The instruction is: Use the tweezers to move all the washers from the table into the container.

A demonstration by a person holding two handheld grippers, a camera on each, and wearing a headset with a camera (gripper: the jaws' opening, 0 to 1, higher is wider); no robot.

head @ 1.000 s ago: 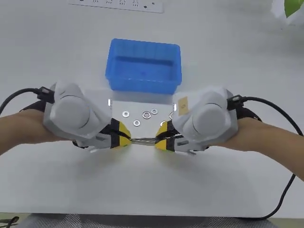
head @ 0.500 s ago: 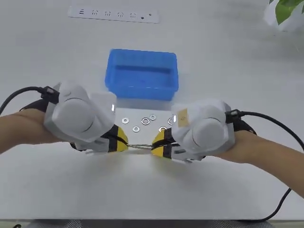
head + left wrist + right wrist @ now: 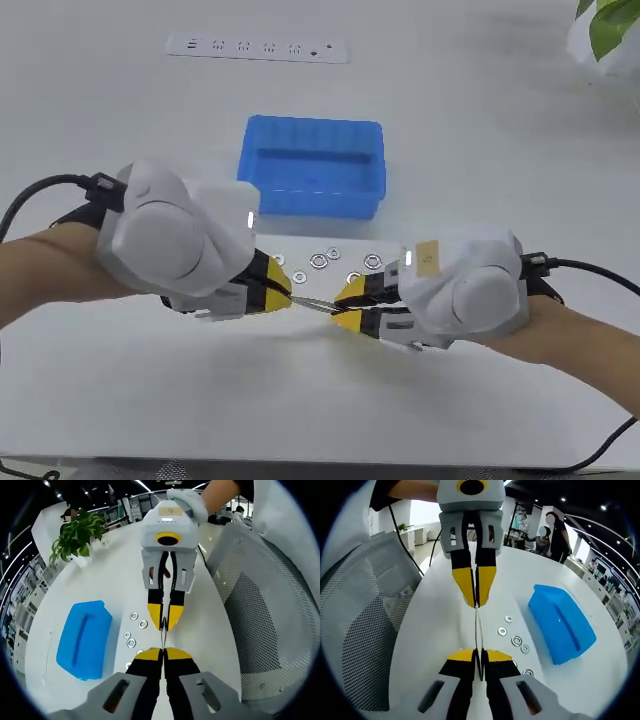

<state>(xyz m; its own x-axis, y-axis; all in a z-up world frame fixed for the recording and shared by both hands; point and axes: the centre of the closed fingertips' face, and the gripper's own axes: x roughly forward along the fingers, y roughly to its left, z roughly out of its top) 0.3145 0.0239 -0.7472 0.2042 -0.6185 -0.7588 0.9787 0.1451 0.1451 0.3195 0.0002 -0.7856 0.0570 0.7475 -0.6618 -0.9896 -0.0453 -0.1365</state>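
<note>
- The tweezers (image 3: 314, 303), thin and metallic, sit just below the middle of my head view, stretched between the two grippers just above the white table (image 3: 480, 140).
- My left gripper (image 3: 279, 292) comes in from the left. Its yellow-tipped jaws are pressed together on one end of the tweezers.
- My right gripper (image 3: 349, 305) comes in from the right. Its jaws are pinched onto the other end, so the tool bridges the narrow gap between the two sets of tips.
- In the left gripper view, the tweezers run straight up from my own jaws at the bottom to the right gripper's jaws in the centre. The right gripper view mirrors this.
- The washers (image 3: 319, 262), about six small silver rings, lie loose on the table just above the tweezers in my head view. They are scattered between the grippers and the container, and none is touched by the tool.
- The container (image 3: 315, 165) is a blue rectangular tray in the upper middle of the head view, just beyond the washers. I cannot make out any washers inside it.
- A white power strip (image 3: 258, 47) lies along the top edge, well apart from the container.
- Green plant leaves (image 3: 606, 24) show in the upper right corner.
- Black cables trail back from both grippers, and a person's forearms enter from the lower left and lower right.
- A mesh chair back (image 3: 260, 625) fills the right side of the left gripper view.
</note>
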